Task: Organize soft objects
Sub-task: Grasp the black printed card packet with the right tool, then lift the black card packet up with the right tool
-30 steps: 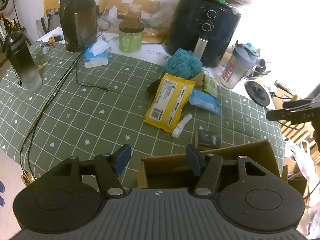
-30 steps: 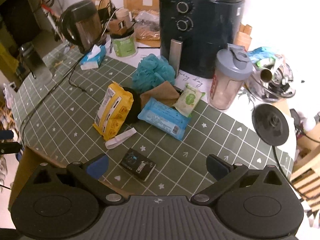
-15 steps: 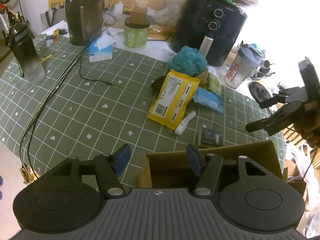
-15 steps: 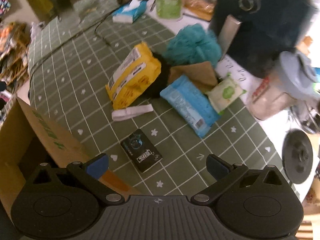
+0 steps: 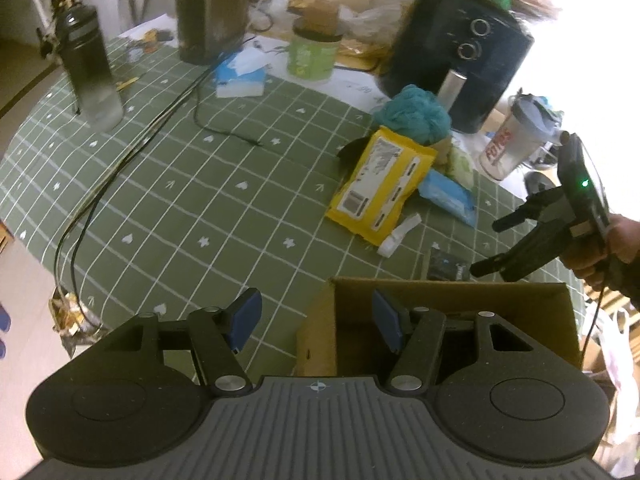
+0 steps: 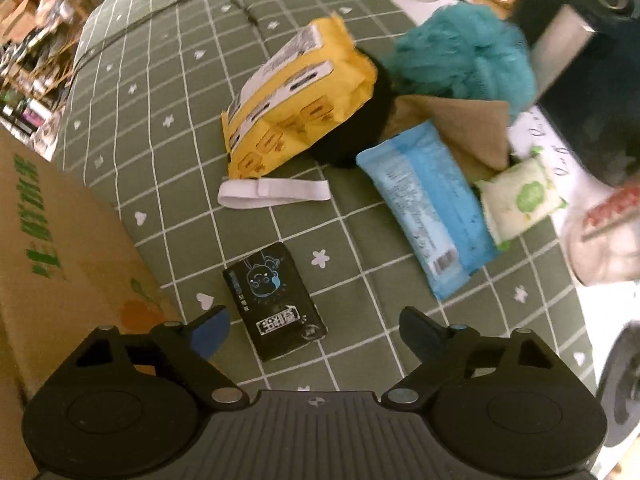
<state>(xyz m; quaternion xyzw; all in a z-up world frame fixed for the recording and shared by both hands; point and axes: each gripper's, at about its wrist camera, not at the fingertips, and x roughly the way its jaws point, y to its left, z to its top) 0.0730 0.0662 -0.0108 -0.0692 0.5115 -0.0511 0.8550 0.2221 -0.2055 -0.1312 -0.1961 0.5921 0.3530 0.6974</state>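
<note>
Soft packs lie in a cluster beyond the cardboard box (image 6: pixel 60 240): yellow pack (image 6: pixel 296 100), blue pack (image 6: pixel 424 208), black tissue pack (image 6: pixel 276 300) nearest the box. The right tool (image 6: pixel 314 328), empty, its jaws just closing from full spread, hangs over the black pack, so picking looks underway; next it must lower and pinch. The left tool (image 5: pixel 316 316) waits half open, empty, at the box's near rim.

The shaker bottle (image 5: pixel 510 148) near the table's far right edge bears red lettering, too blurred to read. The cardboard box (image 6: pixel 52 240) carries green printed characters, and the small black packet (image 6: pixel 276 306) white ones, none legible. The yellow pack (image 6: pixel 292 100) shows unreadable label blocks.
</note>
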